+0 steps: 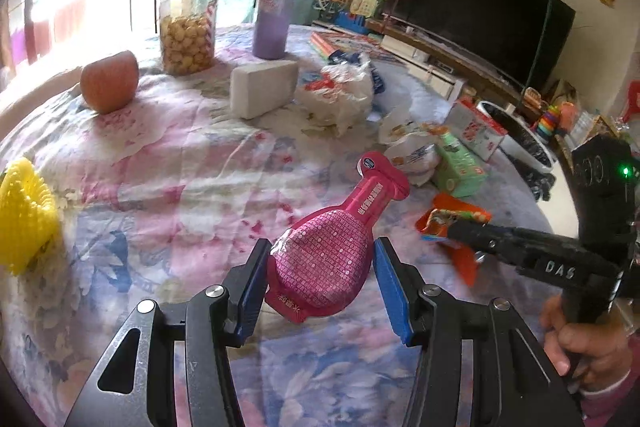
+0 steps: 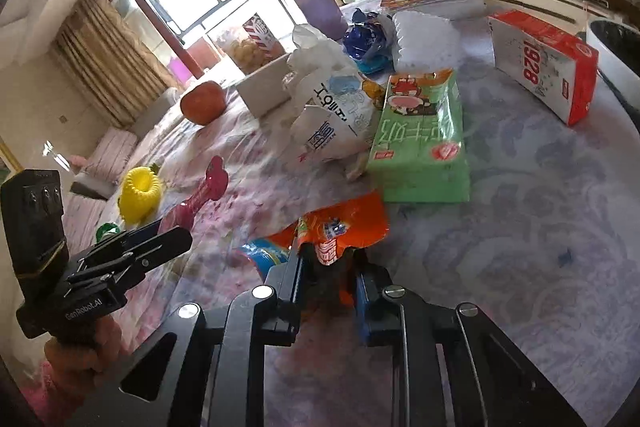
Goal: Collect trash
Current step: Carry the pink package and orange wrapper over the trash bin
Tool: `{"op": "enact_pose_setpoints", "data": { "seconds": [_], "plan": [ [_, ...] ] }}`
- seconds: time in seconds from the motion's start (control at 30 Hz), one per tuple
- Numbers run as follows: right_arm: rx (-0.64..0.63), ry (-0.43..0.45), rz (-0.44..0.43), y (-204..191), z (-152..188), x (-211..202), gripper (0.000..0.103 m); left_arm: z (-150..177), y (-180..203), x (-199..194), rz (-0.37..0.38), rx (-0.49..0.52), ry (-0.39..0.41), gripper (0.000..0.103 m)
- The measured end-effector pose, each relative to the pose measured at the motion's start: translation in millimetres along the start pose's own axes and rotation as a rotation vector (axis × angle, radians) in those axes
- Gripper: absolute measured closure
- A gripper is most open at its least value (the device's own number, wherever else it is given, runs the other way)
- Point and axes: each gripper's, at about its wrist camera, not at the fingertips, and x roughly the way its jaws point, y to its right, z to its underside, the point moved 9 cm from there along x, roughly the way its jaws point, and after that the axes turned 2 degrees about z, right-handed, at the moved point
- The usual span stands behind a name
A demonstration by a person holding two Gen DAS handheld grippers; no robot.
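Note:
A pink foil pouch [image 1: 332,247] lies on the floral tablecloth between the jaws of my left gripper [image 1: 320,269], which is open around its wide end; the left pad looks close to it, the right pad stands apart. It also shows in the right wrist view [image 2: 200,199]. My right gripper [image 2: 330,263] is shut on an orange snack wrapper [image 2: 344,223], seen also in the left wrist view [image 1: 452,219]. More trash lies beyond: a crumpled white plastic bag [image 2: 332,123], a green milk carton [image 2: 420,143] and a blue wrapper [image 2: 366,41].
On the table stand an apple [image 1: 110,81], a jar of snacks [image 1: 186,27], a purple flask [image 1: 274,7], a white block [image 1: 262,87], a yellow mesh thing [image 1: 24,215] and a red-white box [image 2: 540,63]. A white bin [image 1: 516,135] stands past the table's right edge.

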Motion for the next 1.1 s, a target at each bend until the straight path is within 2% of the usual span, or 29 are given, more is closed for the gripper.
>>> {"op": "enact_pose_setpoints", "data": {
  "seconds": [0.1, 0.3, 0.53, 0.8, 1.1],
  "plan": [
    [0.002, 0.026, -0.004, 1.1, 3.0, -16.7, 0.092, -3.2, 14.1, -3.2, 0.026, 0.024, 0.007, 0.053],
    [0.039, 0.080, 0.020, 21.0, 4.1, -54.0, 0.093, -3.3, 48.3, 4.0, 0.083, 0.070, -0.004, 0.053],
    [0.093, 0.140, 0.094, 62.6, 5.6, -94.8, 0.093, -7.4, 92.9, 24.0, 0.145, 0.129, -0.033, 0.053],
    [0.147, 0.183, 0.159, 106.8, 1.6, -124.6, 0.093, -23.1, 138.8, 50.8, 0.177, 0.197, -0.046, 0.053],
    [0.195, 0.243, 0.223, 152.3, -18.4, -154.7, 0.093, -51.8, 181.7, 83.2, 0.206, 0.243, -0.042, 0.053]
  ]
}}
